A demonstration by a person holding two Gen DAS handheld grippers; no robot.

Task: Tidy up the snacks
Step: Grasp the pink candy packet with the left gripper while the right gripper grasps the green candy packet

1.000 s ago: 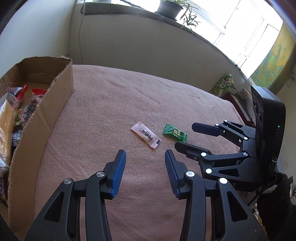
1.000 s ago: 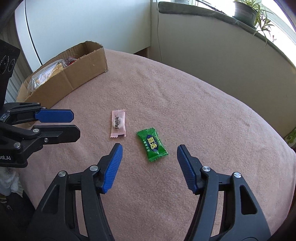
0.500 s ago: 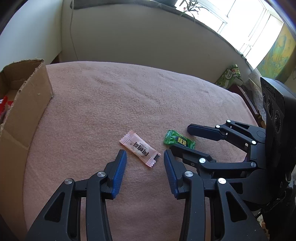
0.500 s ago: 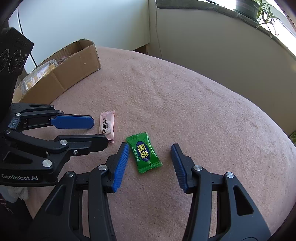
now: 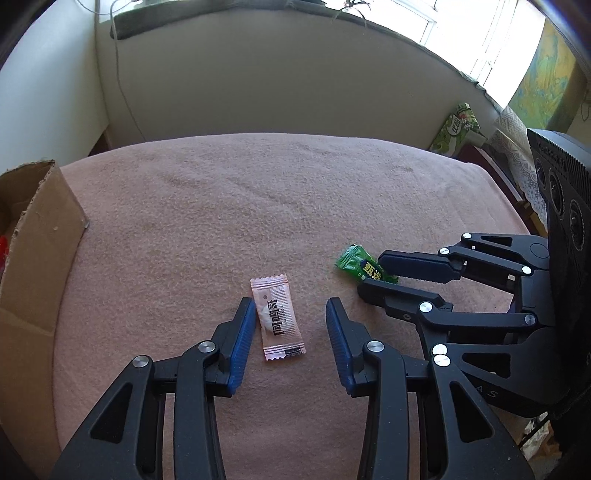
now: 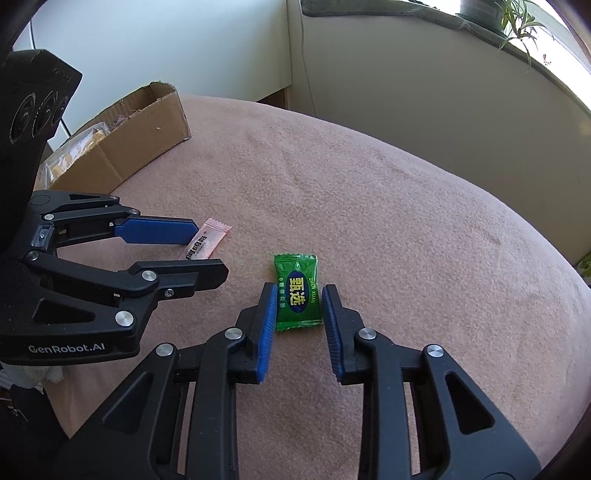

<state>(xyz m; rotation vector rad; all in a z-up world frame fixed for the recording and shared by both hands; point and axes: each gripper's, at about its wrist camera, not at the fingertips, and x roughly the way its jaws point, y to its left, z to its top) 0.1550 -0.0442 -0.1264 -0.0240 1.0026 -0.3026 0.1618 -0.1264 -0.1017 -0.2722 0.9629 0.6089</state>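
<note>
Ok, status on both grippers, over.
Left gripper open, straddling pink packet. Right gripper open, closing around green candy. Nothing in the way.

A pink fleece cloth (image 5: 295, 192) covers the table; beyond its far edge stands a pale low wall (image 5: 258, 81) with a thin cord (image 5: 123, 92) hanging down it; a potted plant (image 6: 513, 14) sits on the sill, far right; bright daylight floods the window (image 5: 461, 37).
</note>
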